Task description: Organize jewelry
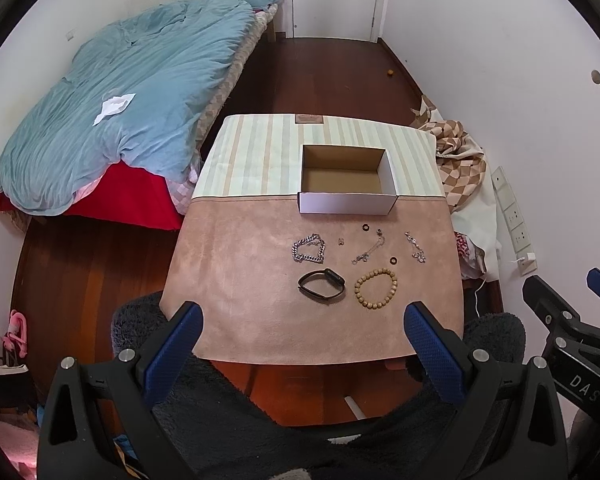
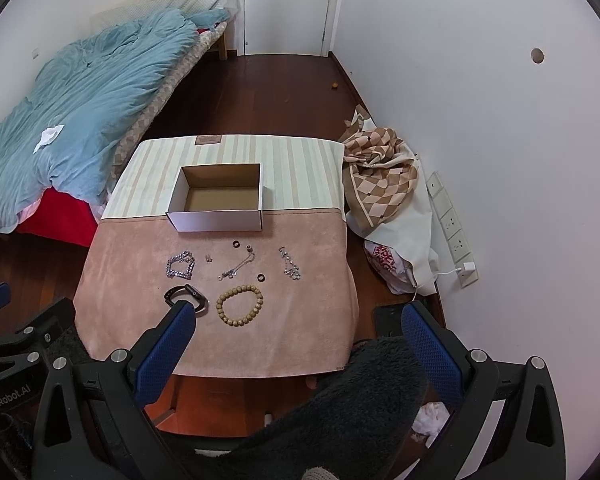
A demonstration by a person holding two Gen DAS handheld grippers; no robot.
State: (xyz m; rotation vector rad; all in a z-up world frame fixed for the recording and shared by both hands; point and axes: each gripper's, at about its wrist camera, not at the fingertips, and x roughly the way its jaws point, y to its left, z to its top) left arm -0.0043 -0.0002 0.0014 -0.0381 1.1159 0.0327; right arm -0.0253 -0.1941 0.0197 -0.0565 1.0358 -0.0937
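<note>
Both grippers are hovering over the near edge of the table point(image 1: 220, 320), spread wide and holding nothing. The left gripper point(image 1: 304, 332) is showing its blue pads point(image 1: 176, 344) well apart, and the right gripper point(image 2: 300, 332) is matching it.

The jewelry is lying on the pink half of the mat, between the grippers and the box point(image 1: 346, 184). The box is sitting open and empty at the seam where the pink meets the striped cloth, its long side running left to right.

Nearest the grippers are two pieces side by side: the black band point(image 1: 321, 285) on the left and the bead bracelet point(image 1: 376, 287) just beside it on the right. In the right wrist view the band point(image 2: 186, 299) is lying just ahead of that gripper's left pad, which is partly covering it, while the beads point(image 2: 240, 305) are sitting straight ahead between the pads. So the right gripper is probably the better placed for the beads, and the left gripper for the band, which is lying ahead and slightly right of its centre.

The band is a flattened loop with its long axis running left to right, the thick dark face at the far right end. The beads are forming a near round ring with no clear axis.

Farther on, in a row, are lying the thick chain point(image 1: 309, 249), a small pair of earrings point(image 1: 341, 242), a thin chain point(image 1: 367, 250) running diagonally from near left to far right, two dark rings point(image 1: 366, 226) point(image 1: 393, 260), and another thin chain point(image 1: 415, 247) running roughly front to back.
</note>
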